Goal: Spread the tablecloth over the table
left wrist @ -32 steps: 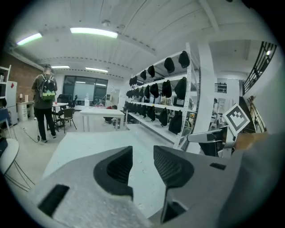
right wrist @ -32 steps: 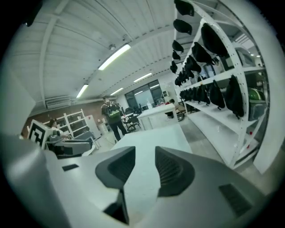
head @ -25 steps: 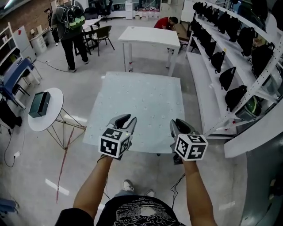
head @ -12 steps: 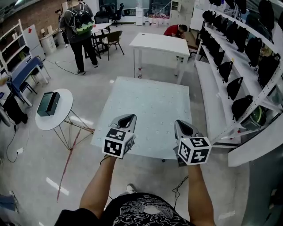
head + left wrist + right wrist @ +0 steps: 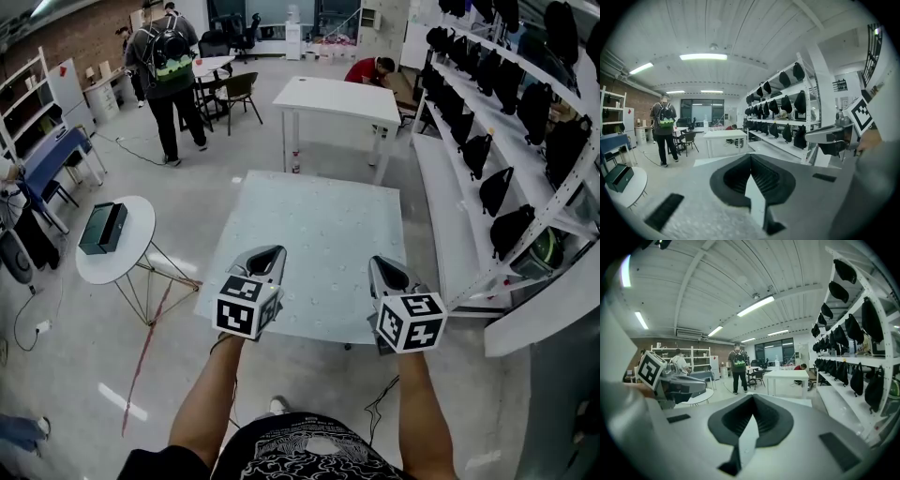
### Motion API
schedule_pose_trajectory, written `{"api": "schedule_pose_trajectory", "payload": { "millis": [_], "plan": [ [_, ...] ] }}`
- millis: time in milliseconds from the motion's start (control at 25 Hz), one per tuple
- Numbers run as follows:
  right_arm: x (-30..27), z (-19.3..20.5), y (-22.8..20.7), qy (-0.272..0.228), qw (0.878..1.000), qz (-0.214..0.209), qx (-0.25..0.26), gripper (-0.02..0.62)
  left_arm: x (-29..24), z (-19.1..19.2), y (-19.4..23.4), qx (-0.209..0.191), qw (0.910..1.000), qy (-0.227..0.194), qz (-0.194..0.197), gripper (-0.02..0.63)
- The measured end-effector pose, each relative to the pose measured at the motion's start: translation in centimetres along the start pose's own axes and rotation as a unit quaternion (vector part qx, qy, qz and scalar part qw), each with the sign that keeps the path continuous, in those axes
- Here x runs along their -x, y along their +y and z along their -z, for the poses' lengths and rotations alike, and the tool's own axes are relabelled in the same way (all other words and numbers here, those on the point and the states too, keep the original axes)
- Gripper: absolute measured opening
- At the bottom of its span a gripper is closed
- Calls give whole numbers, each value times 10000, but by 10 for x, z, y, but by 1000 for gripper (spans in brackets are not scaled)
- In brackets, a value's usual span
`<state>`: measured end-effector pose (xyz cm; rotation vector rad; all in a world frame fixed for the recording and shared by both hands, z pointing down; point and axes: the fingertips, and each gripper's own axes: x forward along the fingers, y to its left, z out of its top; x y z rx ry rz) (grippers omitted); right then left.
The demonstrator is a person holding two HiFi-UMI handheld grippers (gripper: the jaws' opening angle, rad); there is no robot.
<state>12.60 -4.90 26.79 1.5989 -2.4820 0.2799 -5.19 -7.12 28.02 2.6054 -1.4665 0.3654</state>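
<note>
Tablecloth, pale blue-green with a faint dotted pattern, lies flat across the table in the middle of the floor, and its near edge is held at two spots. The left claw is pressed together on a thin fold of the cloth near the left corner. The right claw pinches the same edge near the right corner, and each gripper view shows a pale strip of fabric caught between its closed jaws. The cloth covers the table completely, so the top and the legs cannot be made out. On the left, its edge comes near the wire legs of a round white side table that carries a dark box. On the right, its edge runs just beside the lowest shelf of a long white rack hung with black bags. Open floor separates the far edge from a white rectangular table. Beyond that, a person with a backpack stands well apart, and another in red crouches, partly hidden behind that table.
</note>
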Motion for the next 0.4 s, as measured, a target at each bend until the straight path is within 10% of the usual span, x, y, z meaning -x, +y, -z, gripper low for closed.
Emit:
{"api": "schedule_pose_trajectory", "payload": {
  "millis": [400],
  "plan": [
    [-2,1,5,32,9999,29,102,5,2,-1,1,-51,10000,8,68,0]
  ]
}}
